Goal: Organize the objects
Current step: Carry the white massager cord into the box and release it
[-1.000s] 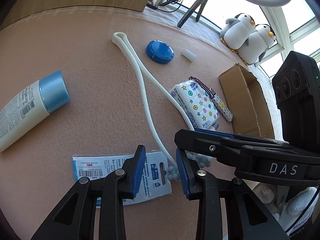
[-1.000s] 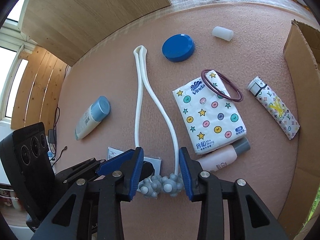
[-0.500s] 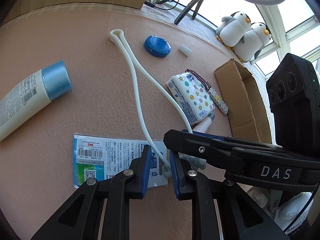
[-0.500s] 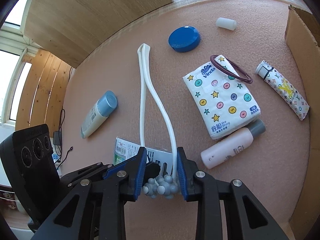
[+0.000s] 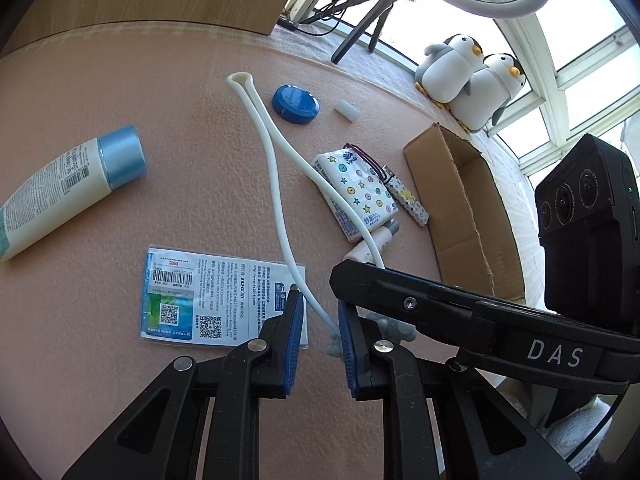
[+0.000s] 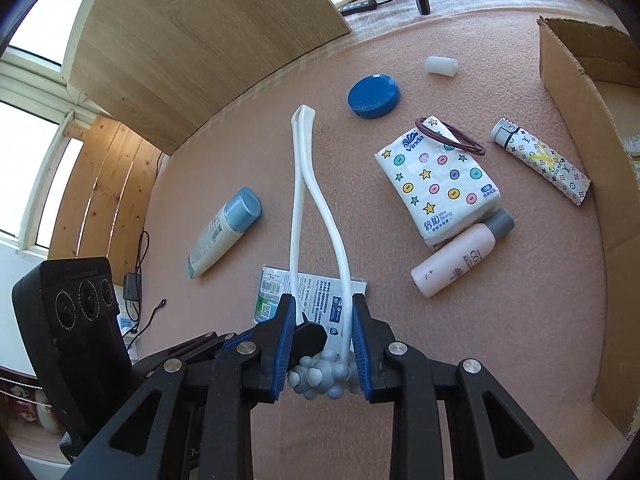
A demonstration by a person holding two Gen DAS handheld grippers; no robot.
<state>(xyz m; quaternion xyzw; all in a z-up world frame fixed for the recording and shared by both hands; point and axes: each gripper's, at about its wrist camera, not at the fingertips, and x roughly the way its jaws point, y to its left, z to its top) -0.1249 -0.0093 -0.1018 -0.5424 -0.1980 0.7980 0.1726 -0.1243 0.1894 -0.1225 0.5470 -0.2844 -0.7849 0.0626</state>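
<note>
Here your white U-shaped massager with grey knobbed balls (image 6: pixel 320 374) lies on the pink mat (image 6: pixel 500 340), arms across a printed flat packet (image 5: pixel 224 300). Your right gripper (image 6: pixel 322 344) pinches its ball end; your left gripper (image 5: pixel 318 312) brackets one arm, narrowly spread.

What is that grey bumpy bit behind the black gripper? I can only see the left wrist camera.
Observer: A cluster of grey knobbly balls at the end of the white massager. It sits between the right gripper's fingers.
Operator: Is it squeezing them?
Observer: It looks so. The balls fill the gap from pad to pad.
Operator: And the pink thing poking out by the tissue pack?
Observer: A pink bottle with a grey cap, lying on its side against the tissue pack.
</note>
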